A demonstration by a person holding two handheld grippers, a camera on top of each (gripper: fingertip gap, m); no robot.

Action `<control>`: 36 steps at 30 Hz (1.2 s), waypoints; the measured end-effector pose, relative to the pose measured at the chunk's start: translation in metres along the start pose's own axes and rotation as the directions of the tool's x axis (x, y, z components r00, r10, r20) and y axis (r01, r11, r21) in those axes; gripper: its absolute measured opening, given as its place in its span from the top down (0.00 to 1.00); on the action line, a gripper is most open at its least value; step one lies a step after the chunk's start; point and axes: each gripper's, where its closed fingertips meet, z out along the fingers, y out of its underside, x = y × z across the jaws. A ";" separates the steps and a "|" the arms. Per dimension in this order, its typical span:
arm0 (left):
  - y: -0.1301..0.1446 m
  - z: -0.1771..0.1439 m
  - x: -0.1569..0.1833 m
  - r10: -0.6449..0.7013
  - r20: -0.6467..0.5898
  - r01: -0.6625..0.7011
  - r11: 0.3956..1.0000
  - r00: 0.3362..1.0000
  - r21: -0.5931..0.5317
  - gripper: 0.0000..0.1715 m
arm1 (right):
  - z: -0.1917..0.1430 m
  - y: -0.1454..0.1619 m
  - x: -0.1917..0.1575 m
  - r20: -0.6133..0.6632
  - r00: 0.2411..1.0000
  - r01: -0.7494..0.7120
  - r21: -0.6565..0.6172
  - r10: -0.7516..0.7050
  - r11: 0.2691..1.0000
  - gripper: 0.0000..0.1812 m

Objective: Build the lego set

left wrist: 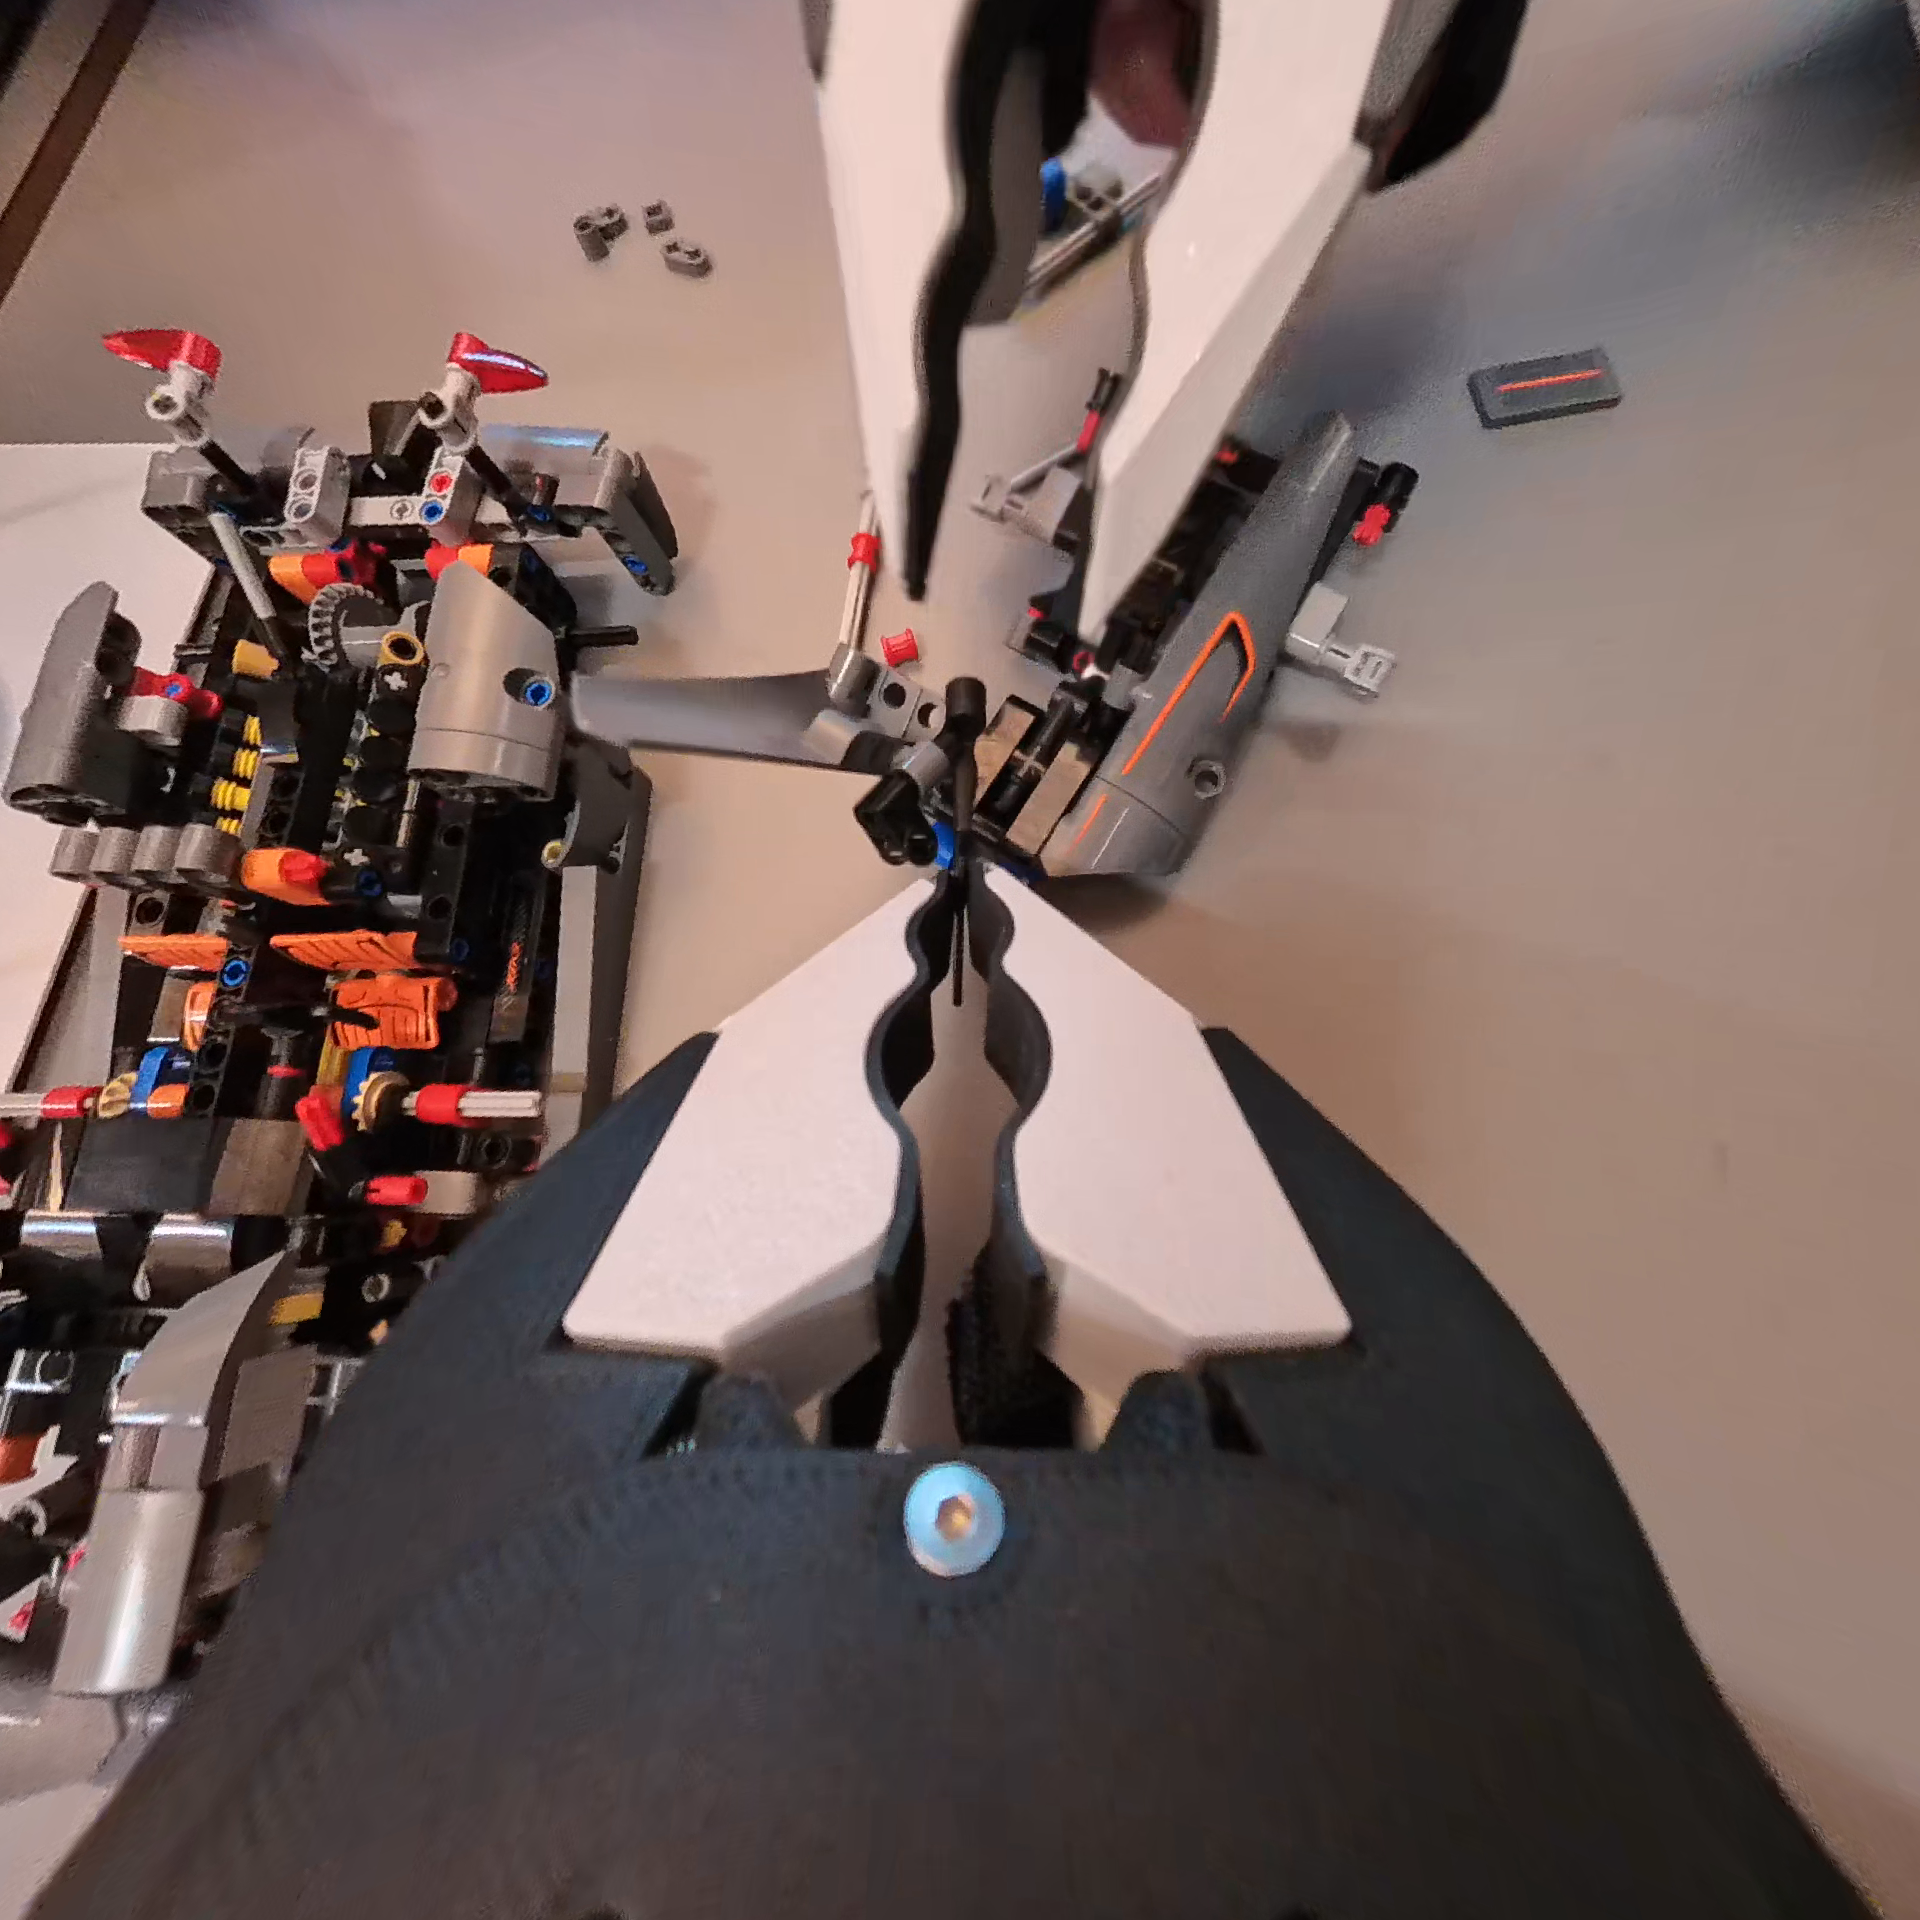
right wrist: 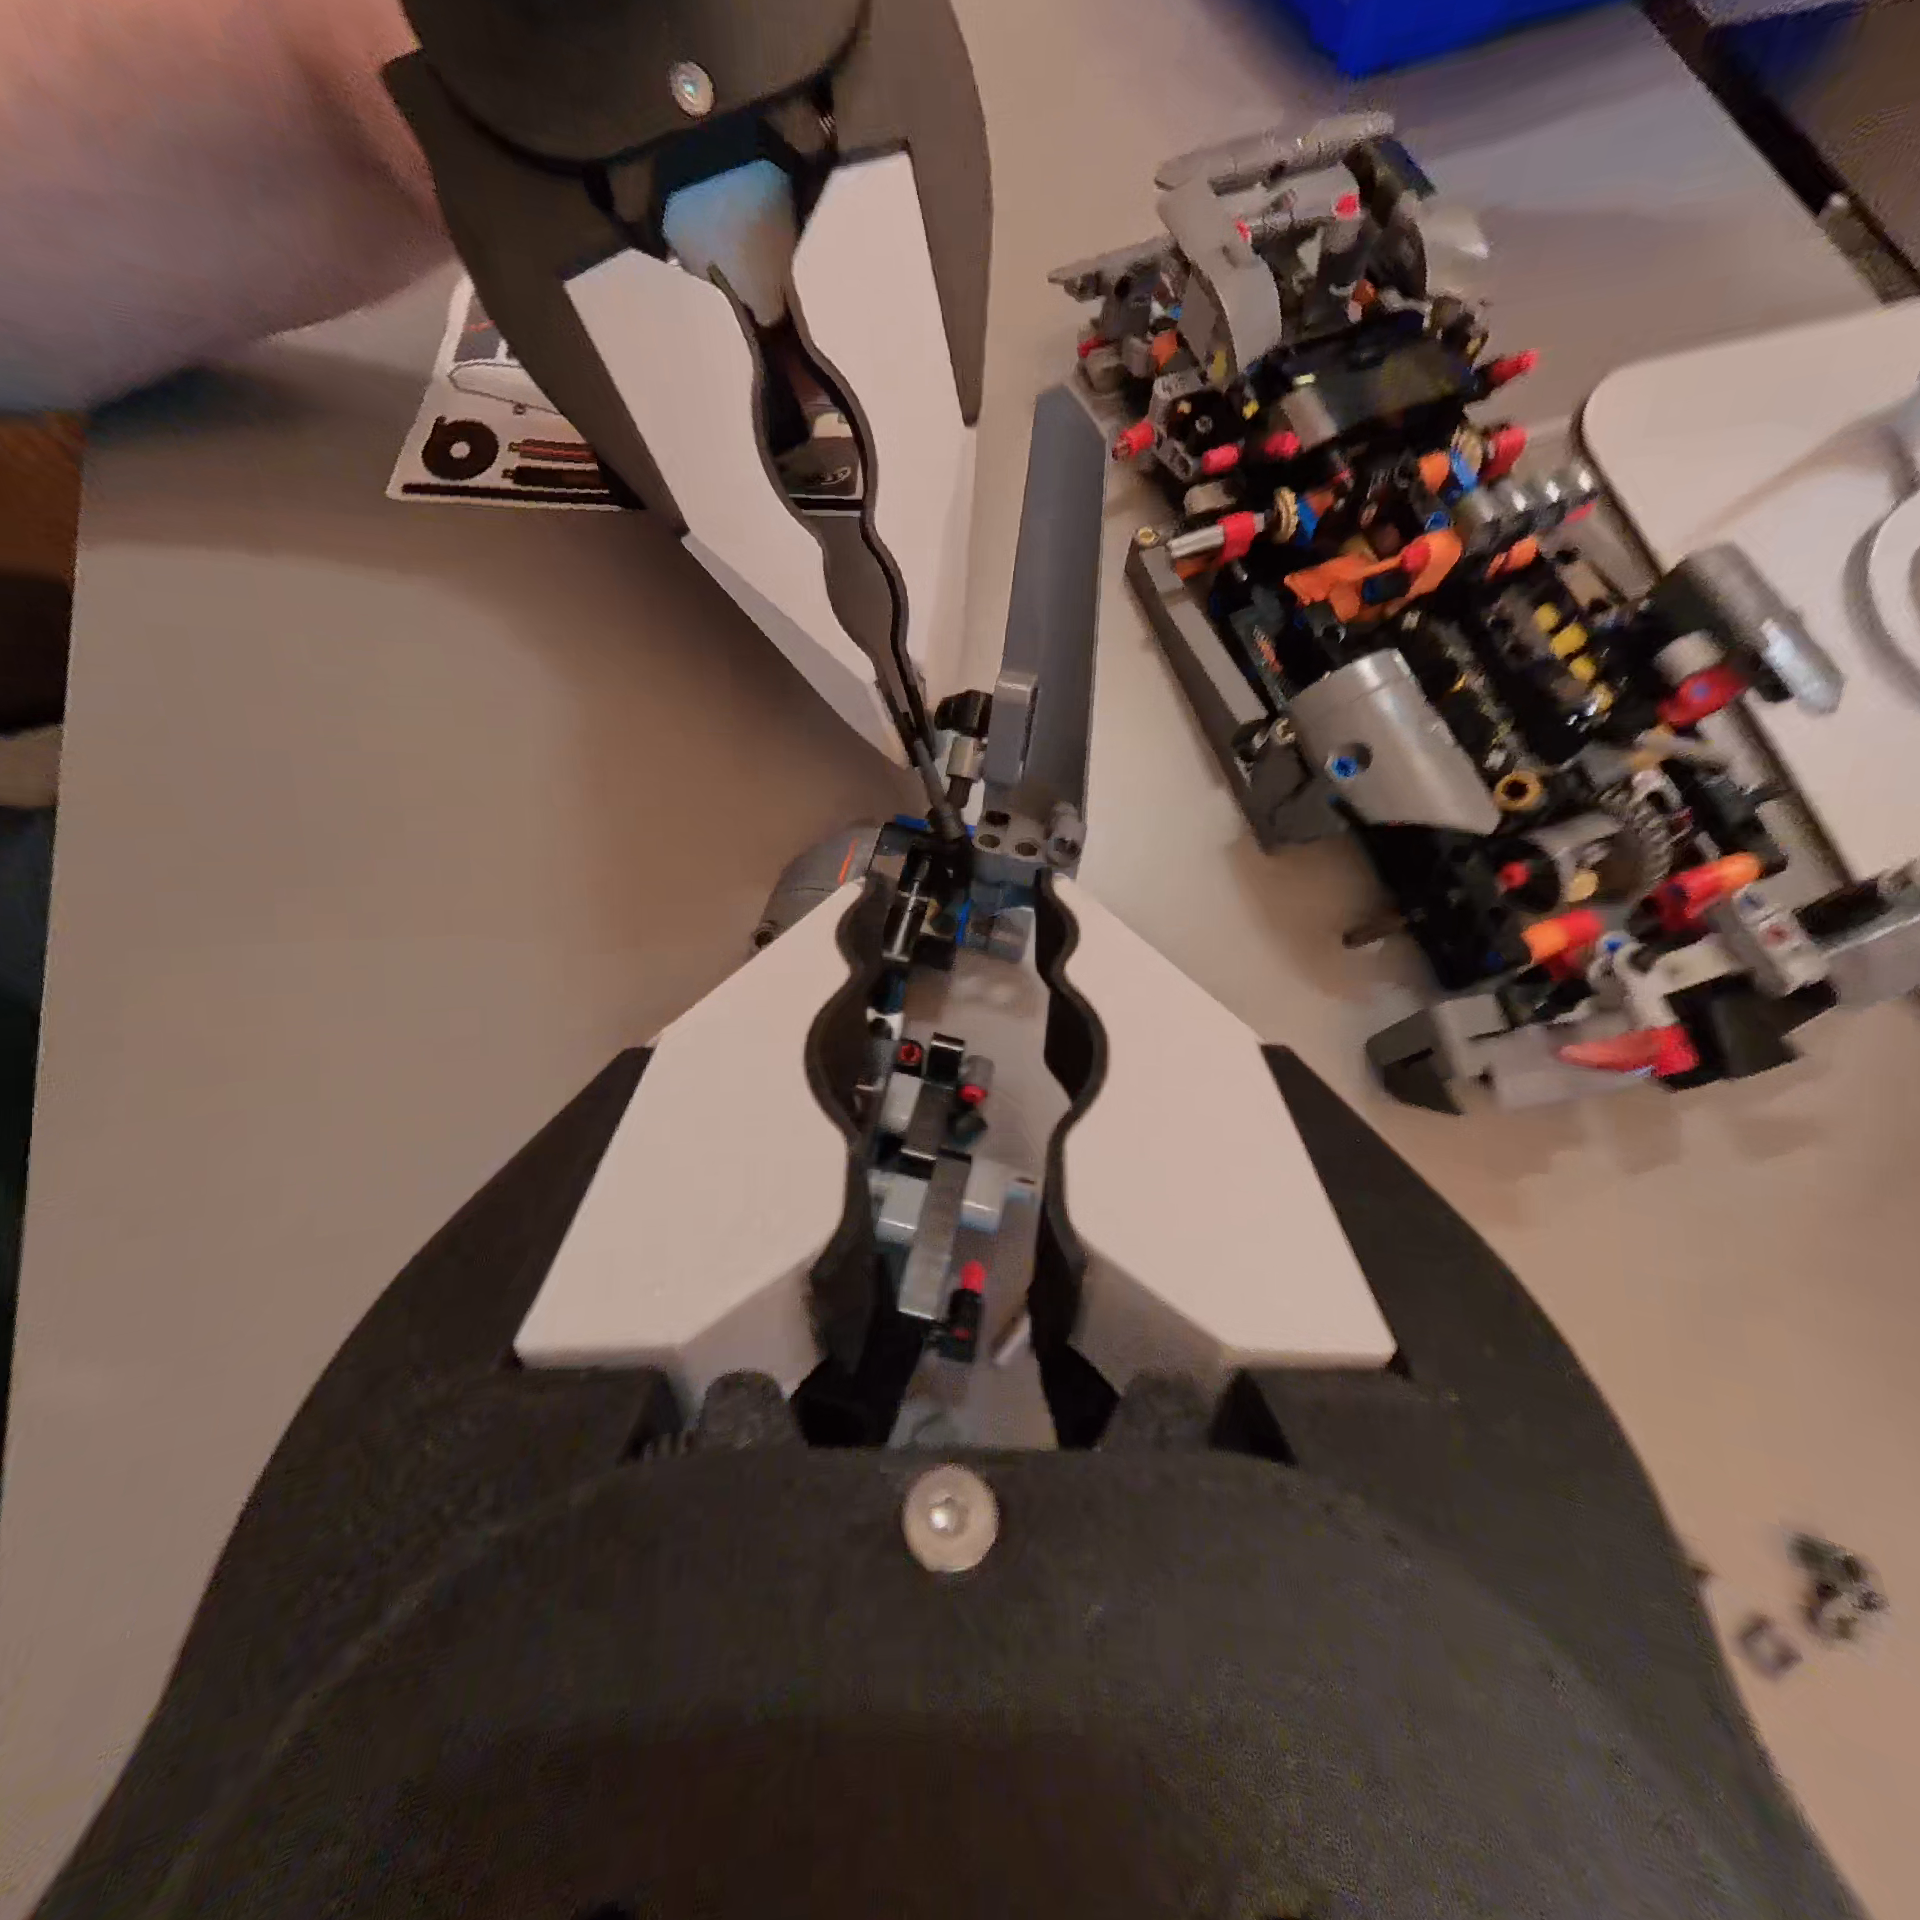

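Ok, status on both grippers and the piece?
Left gripper shut on thin black axle. Right gripper shut on grey door sub-assembly. Axle tip at its joint. Nothing blocking.

both wrist views look steeply down at the table from close above, facing each other, sharing the sub-assembly between them.

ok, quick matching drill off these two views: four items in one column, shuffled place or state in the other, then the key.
1. left gripper
2. right gripper
3. car chassis
4. sticker sheet

A. lies flat on the table
B. clamps the door sub-assembly
C. stands alone on the table, ungripped
D. pinches a thin black axle

Pairs: 1-D, 2-B, 3-C, 4-A
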 end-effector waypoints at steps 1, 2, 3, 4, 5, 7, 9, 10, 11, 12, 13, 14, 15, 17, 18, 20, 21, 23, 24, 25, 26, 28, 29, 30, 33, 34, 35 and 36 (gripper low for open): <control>0.001 0.000 0.001 0.002 -0.019 -0.002 1.000 1.000 -0.006 1.00 | -0.003 -0.003 0.002 0.012 0.999 0.034 -0.002 -0.034 0.999 0.84; 0.002 0.001 0.003 0.004 -0.039 -0.005 1.000 0.999 -0.013 1.00 | -0.005 -0.008 0.003 0.031 0.997 0.066 0.005 -0.066 0.998 0.84; 0.004 0.002 0.003 0.006 -0.054 -0.007 1.000 0.999 -0.020 1.00 | -0.007 -0.013 0.004 0.057 0.994 0.096 0.022 -0.098 0.995 0.83; 0.006 0.003 0.003 0.005 -0.075 -0.007 1.000 0.997 -0.028 1.00 | -0.007 -0.016 0.003 0.092 0.988 0.119 0.028 -0.121 0.992 0.81; 0.007 0.003 0.005 0.007 -0.096 -0.009 1.000 0.995 -0.028 1.00 | -0.006 -0.016 0.004 0.126 0.982 0.137 0.017 -0.138 0.990 0.78; 0.005 0.003 0.004 0.002 -0.121 -0.003 1.000 0.993 -0.013 1.00 | -0.003 -0.019 0.007 0.172 0.965 0.200 0.012 -0.199 0.980 0.76; 0.004 0.002 0.007 0.001 -0.164 0.000 1.000 0.986 0.001 1.00 | 0.003 -0.019 0.010 0.209 0.940 0.274 0.011 -0.270 0.962 0.72; 0.005 0.003 0.008 0.001 -0.180 -0.002 1.000 0.984 -0.007 1.00 | 0.005 -0.018 0.011 0.234 0.924 0.310 0.003 -0.303 0.951 0.70; 0.007 0.003 0.010 0.001 -0.200 -0.006 1.000 0.980 -0.022 1.00 | 0.007 -0.020 0.013 0.251 0.907 0.347 0.009 -0.338 0.938 0.67; 0.009 0.004 0.011 0.007 -0.213 -0.014 0.999 0.977 -0.032 1.00 | 0.010 -0.021 0.015 0.260 0.890 0.384 0.020 -0.376 0.923 0.66; 0.008 0.004 0.010 0.009 -0.219 -0.017 0.999 0.976 -0.033 1.00 | 0.012 -0.021 0.015 0.277 0.869 0.419 0.028 -0.410 0.907 0.66; 0.007 0.004 0.010 0.004 -0.232 -0.012 0.999 0.973 -0.032 1.00 | 0.014 -0.022 0.014 0.298 0.849 0.447 0.033 -0.435 0.894 0.65; 0.007 0.005 0.011 0.002 -0.247 -0.010 0.999 0.969 -0.031 1.00 | 0.016 -0.023 0.011 0.321 0.830 0.468 0.041 -0.456 0.883 0.65; 0.006 0.006 0.010 0.007 -0.268 -0.018 0.999 0.963 -0.039 1.00 | 0.019 -0.025 0.004 0.368 0.786 0.510 0.067 -0.497 0.857 0.60; 0.006 0.007 0.011 0.011 -0.282 -0.024 0.999 0.959 -0.044 1.00 | 0.020 -0.024 0.002 0.388 0.767 0.527 0.072 -0.511 0.847 0.59; 0.007 0.007 0.009 0.010 -0.302 -0.028 0.998 0.953 -0.054 1.00 | 0.025 -0.019 -0.001 0.427 0.738 0.553 0.061 -0.523 0.831 0.56; 0.008 0.006 0.009 0.009 -0.317 -0.028 0.998 0.949 -0.055 1.00 | 0.027 -0.017 -0.001 0.442 0.730 0.558 0.056 -0.522 0.828 0.54; 0.006 0.004 0.008 0.007 -0.340 -0.022 0.999 0.940 -0.042 1.00 | 0.030 -0.014 -0.003 0.470 0.716 0.555 0.066 -0.517 0.829 0.54; 0.006 0.003 0.009 0.005 -0.358 -0.018 0.999 0.934 -0.034 1.00 | 0.030 -0.015 -0.004 0.483 0.709 0.549 0.079 -0.514 0.832 0.55; 0.006 0.002 0.010 0.003 -0.373 -0.015 0.999 0.928 -0.029 1.00 | 0.030 -0.016 -0.007 0.495 0.701 0.544 0.094 -0.514 0.833 0.56; 0.006 0.002 0.009 0.005 -0.381 -0.015 1.000 0.925 -0.024 1.00 | 0.029 -0.016 -0.009 0.508 0.690 0.545 0.104 -0.516 0.832 0.57; 0.005 0.000 0.008 0.001 -0.403 -0.006 1.000 0.915 -0.012 1.00 | 0.028 -0.014 -0.012 0.537 0.666 0.551 0.115 -0.518 0.827 0.60; 0.005 -0.001 0.007 0.000 -0.415 -0.006 1.000 0.910 -0.012 1.00 | 0.028 -0.013 -0.013 0.550 0.655 0.551 0.121 -0.518 0.826 0.60; 0.005 -0.001 0.005 0.002 -0.418 -0.007 1.000 0.908 -0.011 1.00 | 0.028 -0.012 -0.013 0.560 0.648 0.550 0.124 -0.516 0.826 0.61; 0.005 0.001 0.003 -0.009 -0.439 0.001 1.000 0.898 -0.017 1.00 | 0.029 -0.009 -0.012 0.576 0.638 0.549 0.124 -0.511 0.827 0.61; 0.005 0.002 0.003 -0.012 -0.442 0.001 1.000 0.897 -0.025 1.00 | 0.029 -0.009 -0.013 0.581 0.634 0.548 0.129 -0.511 0.826 0.62; 0.006 0.002 0.004 -0.015 -0.451 -0.001 0.999 0.892 -0.034 1.00 | 0.030 -0.009 -0.014 0.582 0.630 0.549 0.135 -0.515 0.825 0.63; 0.006 0.002 0.005 -0.016 -0.458 -0.002 0.999 0.889 -0.039 1.00 | 0.029 -0.008 -0.014 0.584 0.626 0.549 0.139 -0.516 0.824 0.63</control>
